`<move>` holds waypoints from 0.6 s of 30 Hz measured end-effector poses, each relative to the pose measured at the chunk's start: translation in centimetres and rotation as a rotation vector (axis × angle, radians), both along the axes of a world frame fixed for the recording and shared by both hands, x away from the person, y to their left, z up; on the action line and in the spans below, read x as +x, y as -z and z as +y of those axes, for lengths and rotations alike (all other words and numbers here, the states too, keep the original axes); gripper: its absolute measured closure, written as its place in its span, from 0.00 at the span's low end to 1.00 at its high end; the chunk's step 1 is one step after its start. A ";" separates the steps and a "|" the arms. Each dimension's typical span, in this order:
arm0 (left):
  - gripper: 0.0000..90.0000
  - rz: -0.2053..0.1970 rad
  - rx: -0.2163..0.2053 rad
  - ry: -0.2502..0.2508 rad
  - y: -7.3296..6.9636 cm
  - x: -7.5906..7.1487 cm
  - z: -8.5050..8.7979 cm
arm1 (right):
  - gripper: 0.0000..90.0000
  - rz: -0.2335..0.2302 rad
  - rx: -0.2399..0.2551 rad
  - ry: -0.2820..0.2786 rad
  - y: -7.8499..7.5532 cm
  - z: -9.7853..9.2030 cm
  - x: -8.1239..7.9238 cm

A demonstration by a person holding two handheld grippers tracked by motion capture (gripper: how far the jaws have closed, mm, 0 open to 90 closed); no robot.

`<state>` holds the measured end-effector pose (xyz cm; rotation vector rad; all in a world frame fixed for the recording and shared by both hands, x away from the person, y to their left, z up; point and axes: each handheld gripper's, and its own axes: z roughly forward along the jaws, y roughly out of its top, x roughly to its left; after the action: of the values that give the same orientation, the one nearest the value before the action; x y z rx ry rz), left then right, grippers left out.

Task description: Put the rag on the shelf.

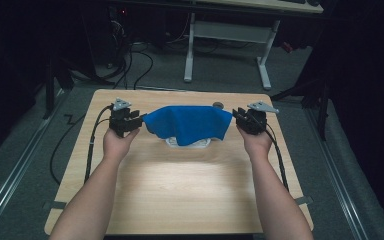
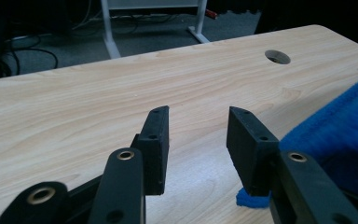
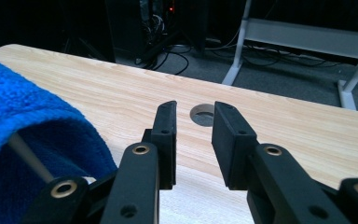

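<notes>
Cloth work is sitting at its release stage, as I judge it: the blue cloth (image 1: pixel 187 123) is draping over a white object (image 1: pixel 189 143), seemingly a dish, just beyond the middle of the wooden table (image 1: pixel 180 190), and both tools are standing off its ends. The left gripper (image 1: pixel 133 121) is hovering at the cloth's nine o'clock edge, its jaws standing well apart and holding nothing, though in the left gripper view a tuft of the cloth is peeping out just under one jaw. The right gripper (image 1: pixel 238 117) is waiting at three o'clock with its jaws apart by a narrower gap, empty too. Next, I reckon, each hand is needing either to draw back clear of the fabric or to close on a hem to tug it square; snagging the loose tuft is the risk. A round cable hole (image 3: pixel 203 114) is showing at the cloth's twelve o'clock side. The room beyond is lying dark, with cables trailing across grey floor and a white desk frame (image 1: pixel 227 45) standing at twelve o'clock.
</notes>
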<state>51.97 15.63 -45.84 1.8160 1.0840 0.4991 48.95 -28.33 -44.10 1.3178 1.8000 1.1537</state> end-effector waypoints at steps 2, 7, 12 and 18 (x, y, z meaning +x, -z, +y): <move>0.65 -0.003 0.002 -0.007 -0.2 0.0 0.1 | 0.79 0.002 0.002 0.002 -0.1 -0.2 0.0; 0.65 -0.001 0.008 -0.007 -0.3 -0.1 0.2 | 0.78 0.005 -0.001 0.007 -0.1 -0.4 -0.1; 0.65 0.008 0.023 -0.029 -0.3 -0.4 0.8 | 0.75 0.008 -0.017 0.008 -0.1 -0.5 -0.4; 0.65 -0.002 0.030 -0.047 -0.4 -1.5 1.7 | 0.72 -0.028 -0.032 0.015 -0.4 -0.9 -1.6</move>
<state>50.43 17.34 -45.41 1.8187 1.1258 0.5480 47.32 -29.26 -43.68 1.2886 1.7791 1.1255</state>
